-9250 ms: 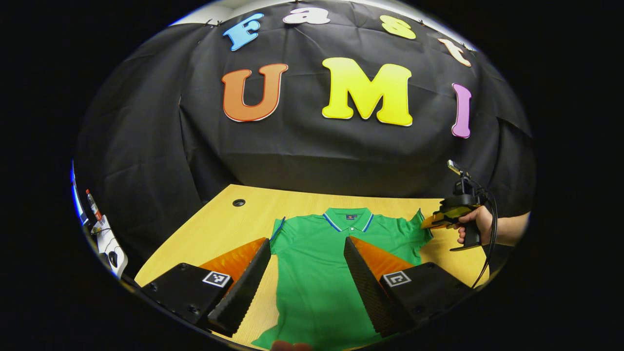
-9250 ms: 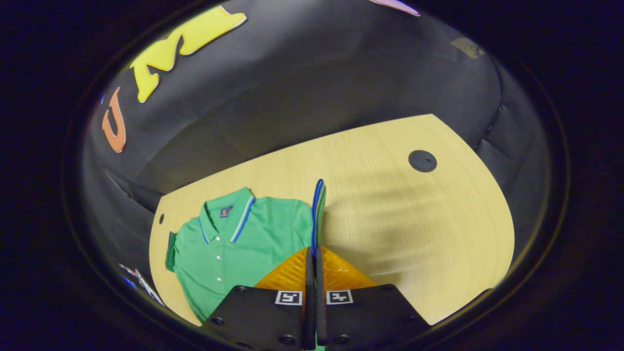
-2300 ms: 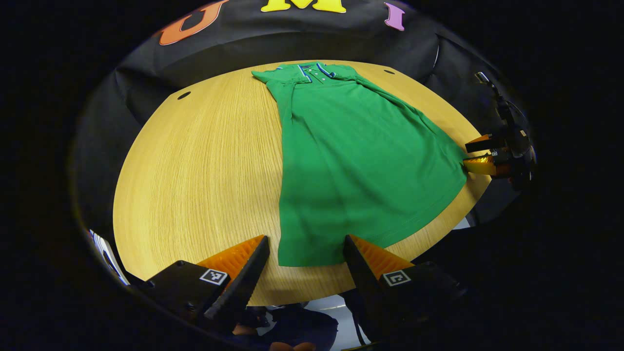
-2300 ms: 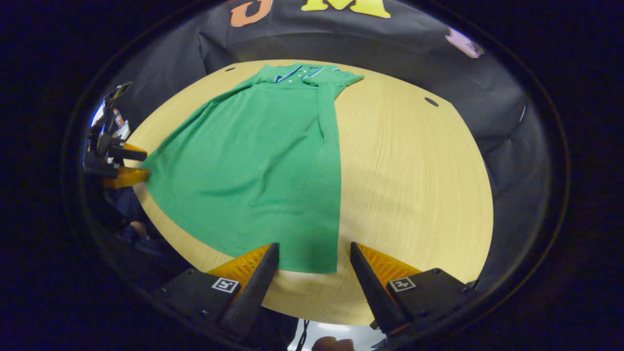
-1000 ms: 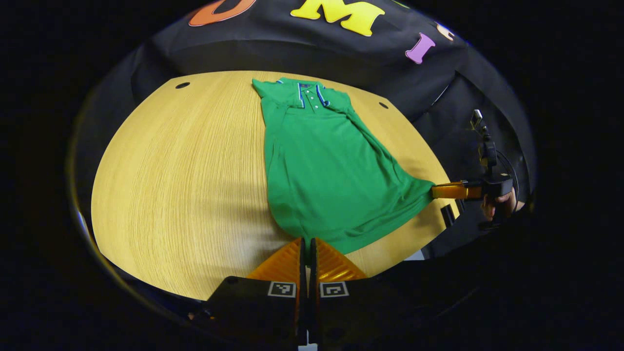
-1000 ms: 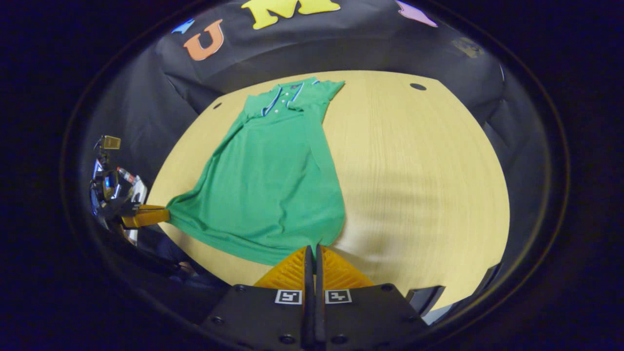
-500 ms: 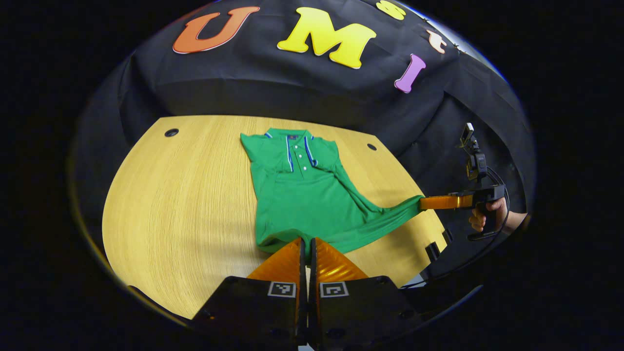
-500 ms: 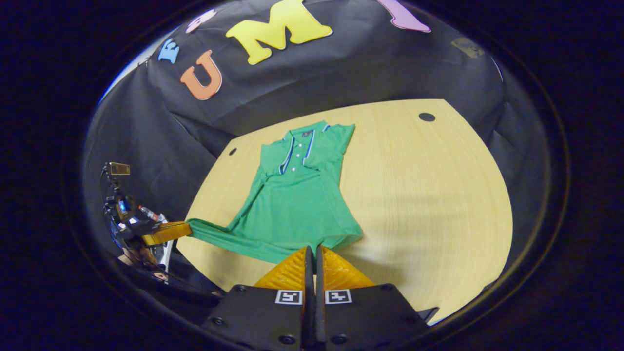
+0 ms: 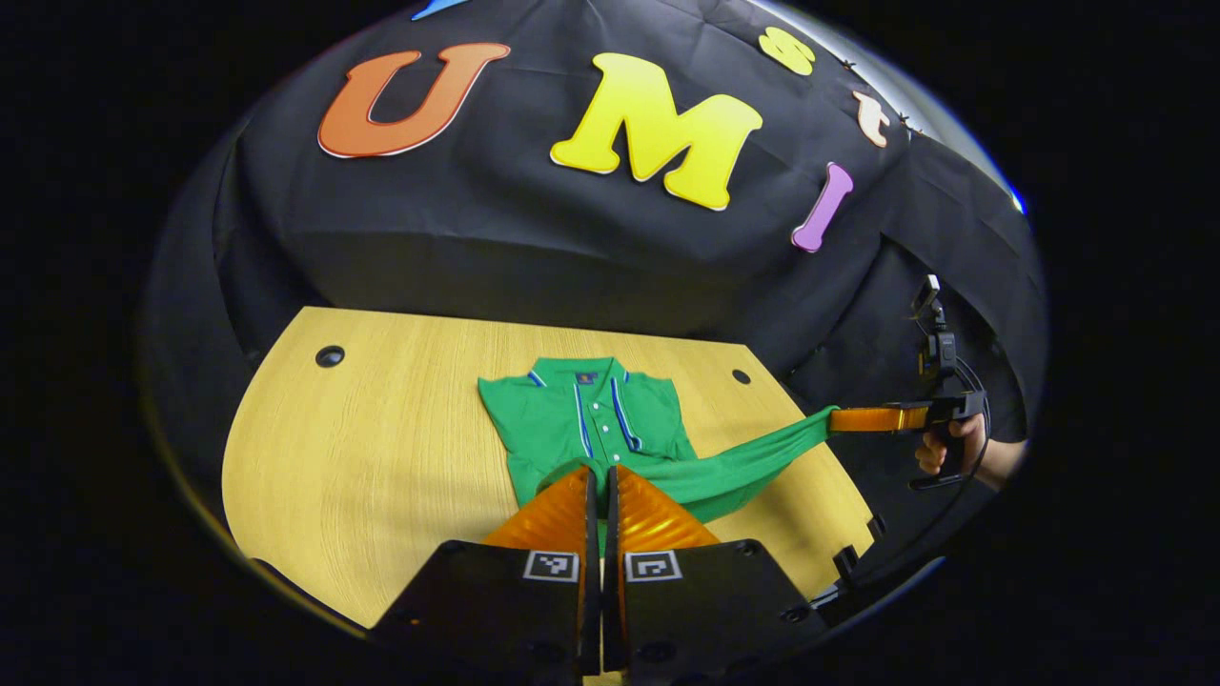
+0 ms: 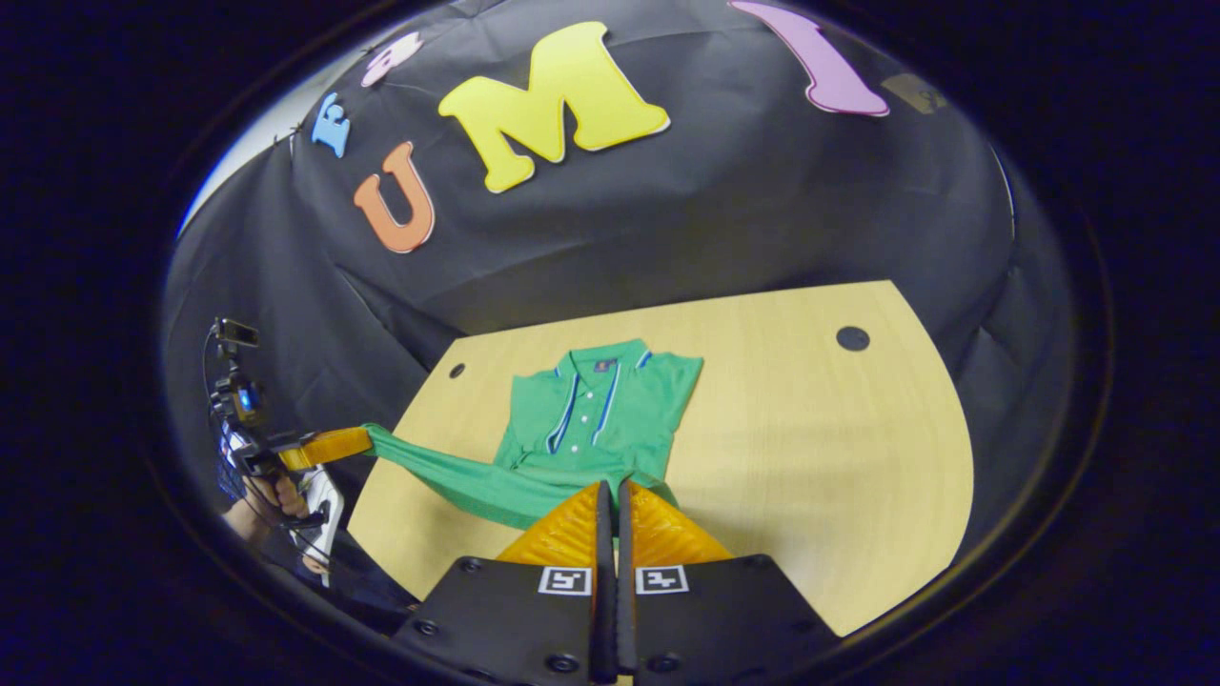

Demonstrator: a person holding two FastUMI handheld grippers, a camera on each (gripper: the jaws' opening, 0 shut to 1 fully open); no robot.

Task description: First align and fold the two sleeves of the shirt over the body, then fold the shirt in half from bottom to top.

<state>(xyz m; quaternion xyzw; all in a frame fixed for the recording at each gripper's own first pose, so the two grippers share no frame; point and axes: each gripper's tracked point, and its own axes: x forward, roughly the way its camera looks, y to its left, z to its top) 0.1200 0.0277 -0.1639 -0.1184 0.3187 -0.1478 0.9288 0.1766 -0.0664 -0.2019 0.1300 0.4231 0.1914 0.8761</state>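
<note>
Green shirt (image 9: 591,424), blue-striped collar; pale wood-grain table (image 9: 381,448).

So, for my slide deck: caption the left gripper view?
Both hand-held grippers carry the green shirt's hem up toward its collar.

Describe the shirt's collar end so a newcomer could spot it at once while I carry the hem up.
Start at the wooden table. The green shirt lies near its middle, its hem corners lifted by the left gripper and right gripper, jaws closed on the cloth. The collar is at the shirt's far end, by the black backdrop: blue-striped edges and a buttoned placket, unlike the plain body.
</note>
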